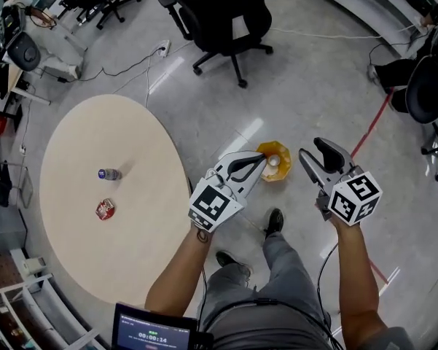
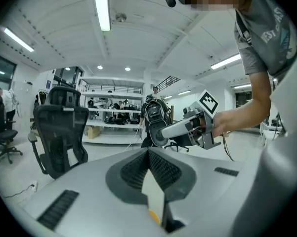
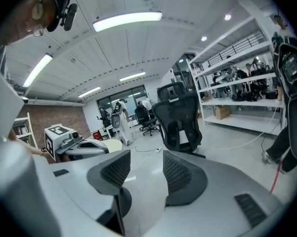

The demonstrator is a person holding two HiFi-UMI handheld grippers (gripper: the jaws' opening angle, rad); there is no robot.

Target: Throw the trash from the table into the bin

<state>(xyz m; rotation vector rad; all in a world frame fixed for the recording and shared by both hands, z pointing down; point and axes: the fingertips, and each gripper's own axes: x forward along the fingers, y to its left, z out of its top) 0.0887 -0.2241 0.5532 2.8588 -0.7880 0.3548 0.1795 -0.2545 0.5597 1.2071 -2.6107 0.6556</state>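
Observation:
On the round beige table (image 1: pixel 87 144) lie a small bottle (image 1: pixel 109 173) and a red crumpled packet (image 1: pixel 105 208). A yellow bin (image 1: pixel 285 172) stands on the floor to the table's right, with a white scrap (image 1: pixel 274 160) inside. My left gripper (image 1: pixel 259 165) (image 2: pixel 149 152) hangs high beside the bin, its jaws shut with the pads meeting and nothing held. Level with it on the bin's right is my right gripper (image 1: pixel 317 152) (image 3: pixel 143 164), open and empty. Each gripper shows in the other's view: the right gripper (image 2: pixel 160 128) and the left gripper (image 3: pixel 84 147).
A black office chair (image 1: pixel 226 13) (image 2: pixel 62 132) (image 3: pixel 180 117) stands beyond the bin. Cables and a red line (image 1: pixel 368 133) run over the grey floor. More chairs (image 1: pixel 430 86) are at the right. A small screen (image 1: pixel 153 332) sits at my waist. Shelving (image 3: pixel 247 93) lines the far wall.

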